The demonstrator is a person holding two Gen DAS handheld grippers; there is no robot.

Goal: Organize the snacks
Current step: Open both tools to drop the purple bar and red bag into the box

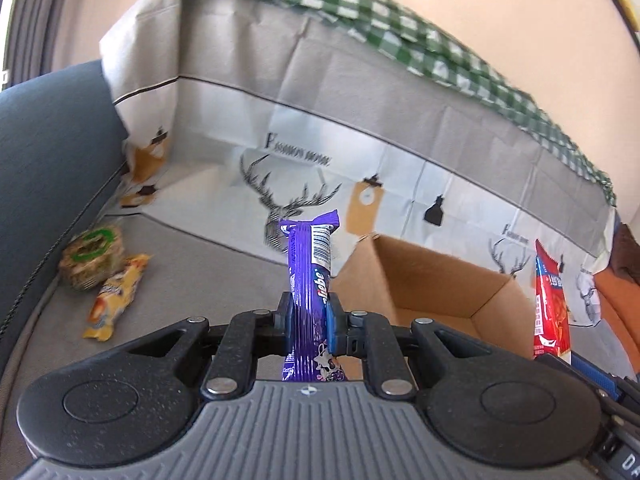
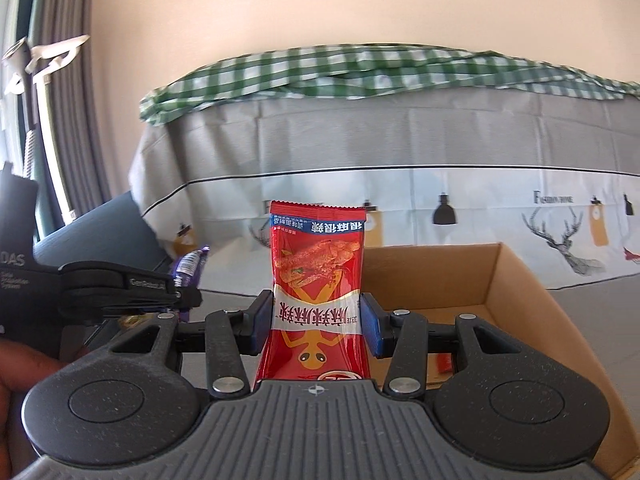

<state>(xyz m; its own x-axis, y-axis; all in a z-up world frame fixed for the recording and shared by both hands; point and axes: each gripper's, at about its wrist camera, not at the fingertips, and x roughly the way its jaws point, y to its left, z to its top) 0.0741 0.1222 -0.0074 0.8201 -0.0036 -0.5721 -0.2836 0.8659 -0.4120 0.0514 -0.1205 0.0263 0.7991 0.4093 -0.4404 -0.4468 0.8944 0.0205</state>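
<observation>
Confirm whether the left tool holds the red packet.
No. The left tool grips a purple bar; the red packet stands apart.

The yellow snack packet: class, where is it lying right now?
In the left wrist view, the yellow snack packet lies at lower left on the grey surface, right beside the round green-ringed snack.

Cardboard box (image 2: 520, 280) floor mostly hidden behind right hand-held gripper (image 2: 316, 320).

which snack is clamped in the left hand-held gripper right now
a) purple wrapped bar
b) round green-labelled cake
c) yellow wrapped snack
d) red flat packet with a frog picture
a: the left hand-held gripper is shut on the purple wrapped bar, which stands upright between its blue pads, with the brown cardboard box beyond.
</observation>
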